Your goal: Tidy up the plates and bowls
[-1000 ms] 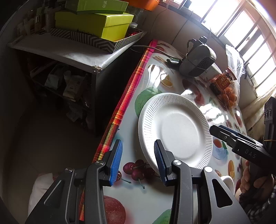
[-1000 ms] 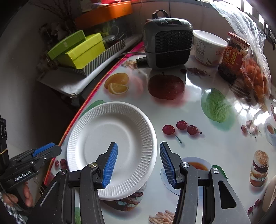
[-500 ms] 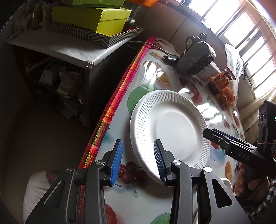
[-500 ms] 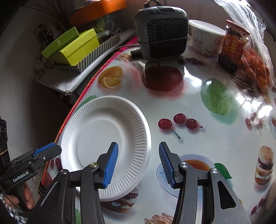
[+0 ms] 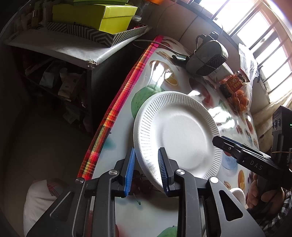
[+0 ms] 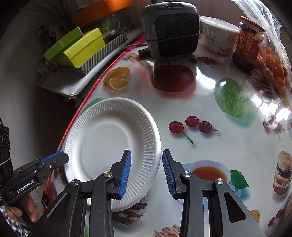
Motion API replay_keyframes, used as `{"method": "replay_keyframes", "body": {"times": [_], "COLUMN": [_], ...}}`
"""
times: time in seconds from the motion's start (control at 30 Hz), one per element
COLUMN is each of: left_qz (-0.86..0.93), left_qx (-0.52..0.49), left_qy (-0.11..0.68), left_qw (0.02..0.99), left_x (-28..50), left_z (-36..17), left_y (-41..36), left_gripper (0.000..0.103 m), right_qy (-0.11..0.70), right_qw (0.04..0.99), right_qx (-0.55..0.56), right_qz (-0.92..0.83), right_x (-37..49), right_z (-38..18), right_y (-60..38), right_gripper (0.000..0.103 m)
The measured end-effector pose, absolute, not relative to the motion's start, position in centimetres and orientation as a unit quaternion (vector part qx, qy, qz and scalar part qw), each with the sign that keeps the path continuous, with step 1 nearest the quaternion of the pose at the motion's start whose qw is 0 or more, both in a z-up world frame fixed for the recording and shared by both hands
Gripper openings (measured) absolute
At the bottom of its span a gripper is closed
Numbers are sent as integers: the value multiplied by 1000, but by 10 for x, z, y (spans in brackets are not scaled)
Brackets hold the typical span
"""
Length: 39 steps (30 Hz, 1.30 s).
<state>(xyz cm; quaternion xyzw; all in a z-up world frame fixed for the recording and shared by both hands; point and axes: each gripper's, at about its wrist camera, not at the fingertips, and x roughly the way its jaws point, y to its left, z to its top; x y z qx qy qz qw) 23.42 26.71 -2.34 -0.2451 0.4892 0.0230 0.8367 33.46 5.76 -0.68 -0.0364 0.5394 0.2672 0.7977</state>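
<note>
A white ribbed paper plate (image 5: 178,131) (image 6: 107,145) lies on the fruit-print table (image 6: 209,155), near its left edge. My left gripper (image 5: 146,155) straddles the plate's near-left rim: one blue pad is over the plate, the other outside the rim. Its jaws are closing, with a gap still showing at the rim. My right gripper (image 6: 146,155) straddles the plate's right rim the same way, its jaws closing as well. Each gripper also shows in the other's view, the right gripper (image 5: 219,142) at the plate's far rim and the left gripper (image 6: 58,156) at its left rim.
A dark grey heater (image 6: 171,29), a white tub (image 6: 219,34), a sauce jar (image 6: 248,42) and a bag of oranges (image 6: 273,69) stand at the table's far side. Green boxes (image 5: 109,16) sit on a shelf left of the striped table edge (image 5: 113,113). A hand (image 6: 31,206) holds the left gripper.
Both grippers' jaws have narrowed around the plate's rim. The plate now appears a little closer to the striped table edge.
</note>
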Motion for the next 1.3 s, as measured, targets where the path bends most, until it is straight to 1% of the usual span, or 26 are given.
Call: {"method": "replay_keyframes", "body": {"times": [0.07, 0.23, 0.37, 0.9, 1.3], "left_qz": [23, 28, 29, 32, 24], "left_qx": [-246, -245, -242, -239, -233], "left_qy": [489, 489, 489, 480, 465], "left_qw": [837, 837, 837, 844, 854], "left_x": [234, 234, 234, 228, 213], "left_z": [-24, -24, -23, -14, 2], "left_y": [268, 269, 268, 270, 264], "left_gripper": [27, 22, 21, 20, 20], "right_qy": [540, 542, 542, 533, 514], "right_qw": [797, 797, 797, 801, 810], "right_qx": [-36, -34, -32, -26, -20], "right_qz": [268, 266, 266, 274, 283], "right_x": [334, 334, 335, 325, 304], "right_z": [-7, -8, -9, 0, 22], "right_y": [58, 58, 56, 53, 41], "right_gripper": [32, 31, 28, 28, 28]}}
